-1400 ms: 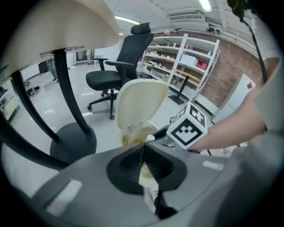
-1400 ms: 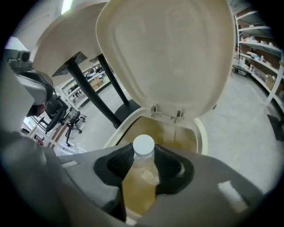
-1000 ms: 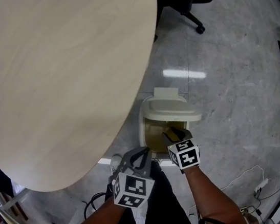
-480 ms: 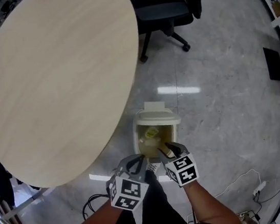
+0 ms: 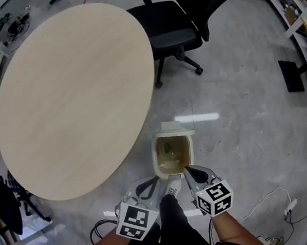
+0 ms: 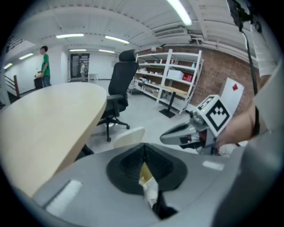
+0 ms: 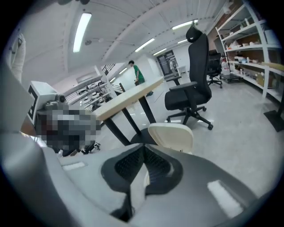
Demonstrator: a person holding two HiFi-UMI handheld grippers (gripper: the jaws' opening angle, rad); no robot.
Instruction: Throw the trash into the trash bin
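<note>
The cream trash bin (image 5: 192, 151) stands on the floor by the table's edge with its lid up; pale trash (image 5: 169, 156) lies inside. Both grippers hang above and in front of it, apart from it. My left gripper (image 5: 154, 180) is shut and holds nothing; in its own view (image 6: 143, 149) the pads meet, with the bin's lid (image 6: 129, 136) beyond. My right gripper (image 5: 187, 170) is also shut and empty; its own view (image 7: 144, 150) shows the closed pads below the raised lid (image 7: 171, 135). It also shows in the left gripper view (image 6: 183, 133).
A round wooden table (image 5: 70, 97) fills the left. A black office chair (image 5: 171, 29) stands beyond the bin. Cables (image 5: 99, 229) lie on the floor by my left arm, and my shoe (image 5: 172, 188) sits between the grippers. Shelving (image 5: 296, 8) lines the right. A person in green (image 6: 45, 65) stands far off.
Both grippers have risen away from the bin, which now looks smaller and farther. The right gripper's jaws, open over the bin before, have shut.
</note>
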